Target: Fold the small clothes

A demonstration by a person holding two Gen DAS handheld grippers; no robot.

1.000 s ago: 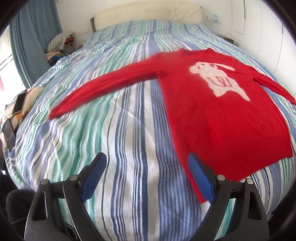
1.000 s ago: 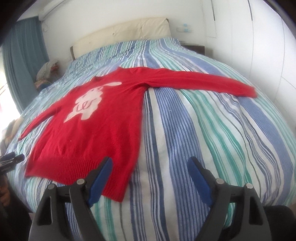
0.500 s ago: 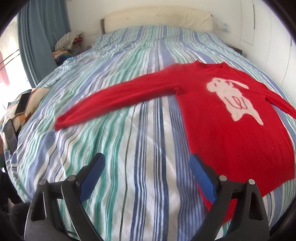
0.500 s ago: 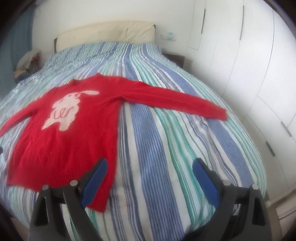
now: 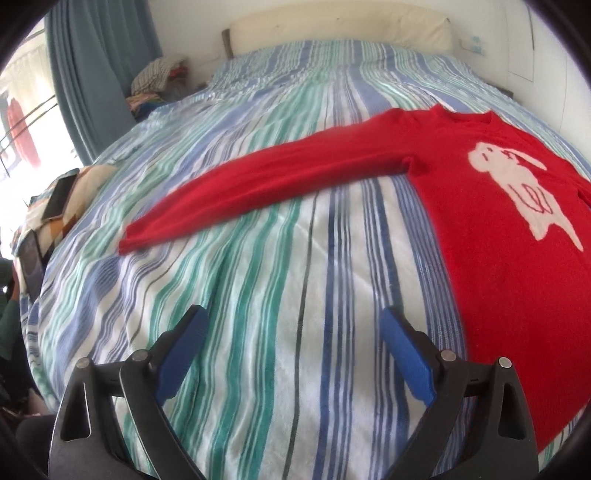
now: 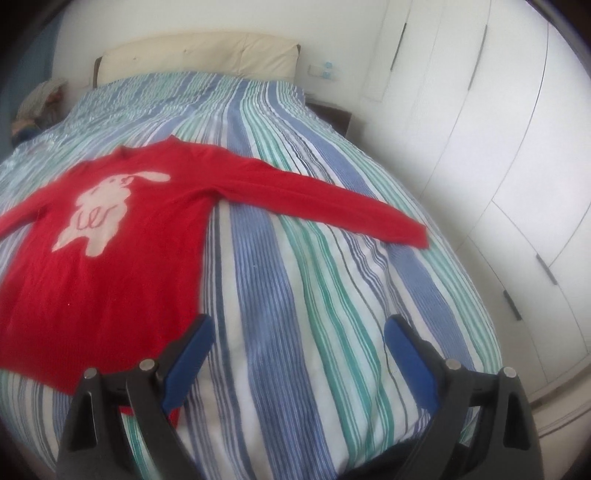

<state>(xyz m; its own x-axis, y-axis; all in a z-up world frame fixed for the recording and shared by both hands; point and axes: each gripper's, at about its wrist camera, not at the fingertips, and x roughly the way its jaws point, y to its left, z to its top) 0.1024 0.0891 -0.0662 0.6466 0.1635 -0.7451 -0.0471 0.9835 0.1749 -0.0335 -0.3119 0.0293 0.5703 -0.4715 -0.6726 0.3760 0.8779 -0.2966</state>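
Nearest in the left wrist view, the left claw [image 5: 291,325] hangs above the foot of a bed, its two blue-padded fingers [image 5: 181,350] spread wide apart and holding nothing. Between and beyond them lies the striped bedspread [image 5: 258,295] in blue, green and white bands.

Nearest in the right wrist view, the right claw [image 6: 299,332] is likewise spread wide and empty, hovering over bare striped bedspread [image 6: 332,295]. Its left blue pad [image 6: 188,354] overlaps the lower corner of the garment in the picture, though contact cannot be told.

The task's thing is a red long-sleeved sweater [image 5: 517,277] — laid flat and face up on the bed, unfolded, with a white rabbit figure [image 5: 517,184] on the chest. From the left claw it lies ahead and to the right, with one sleeve [image 5: 258,188] stretched out leftward across the stripes. From the right claw the same sweater [image 6: 110,258] lies ahead and to the left, its other sleeve [image 6: 325,199] reaching out toward the right edge of the bed. The neckline points toward the head of the bed, the ribbed hem toward the claws.

Farther off, a cream padded headboard [image 5: 340,29] stands against the wall. On the left side — a blue curtain [image 5: 99,66], a heap of clothes [image 5: 159,74], and a phone [image 5: 59,194] resting on a patterned surface beside the bed. On the right side, white wardrobe doors [image 6: 517,147] with dark handles run along the wall.
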